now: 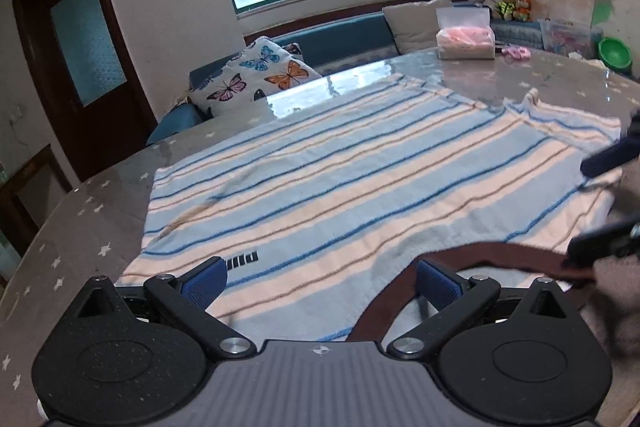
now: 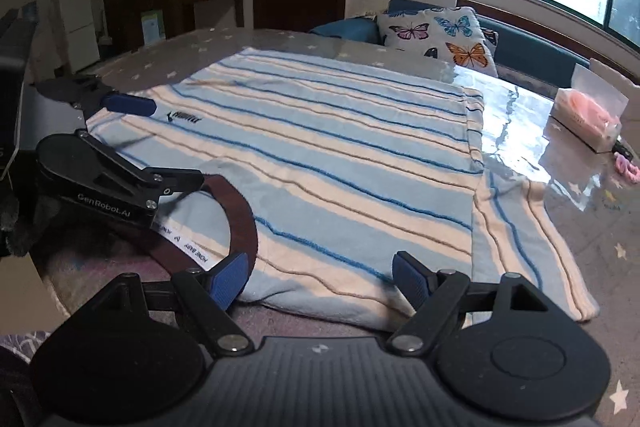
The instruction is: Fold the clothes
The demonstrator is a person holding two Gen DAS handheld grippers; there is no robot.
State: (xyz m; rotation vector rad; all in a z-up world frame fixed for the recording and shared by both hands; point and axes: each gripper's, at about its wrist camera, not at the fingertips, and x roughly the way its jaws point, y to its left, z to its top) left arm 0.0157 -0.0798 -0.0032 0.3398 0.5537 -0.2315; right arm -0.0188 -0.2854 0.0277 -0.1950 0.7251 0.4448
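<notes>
A light blue and cream striped sweater (image 1: 340,167) (image 2: 340,155) lies spread flat on the table, its brown collar (image 1: 500,255) (image 2: 240,215) towards me. My left gripper (image 1: 320,283) (image 2: 172,147) is open, low over the sweater's near edge beside the collar. Nothing sits between its blue pads (image 1: 204,283). My right gripper (image 2: 322,279) (image 1: 588,207) is also open, over the near hem on the other side of the collar, close to where a sleeve (image 2: 520,227) spreads off to the right. Neither gripper holds any cloth.
The round table (image 1: 80,227) (image 2: 560,195) has a glossy star-print cover. On its far side stand a tissue box (image 1: 466,39) (image 2: 588,115), pink hair ties (image 1: 518,54) and a green bowl (image 1: 614,53). A butterfly pillow (image 1: 260,71) lies on the blue sofa behind.
</notes>
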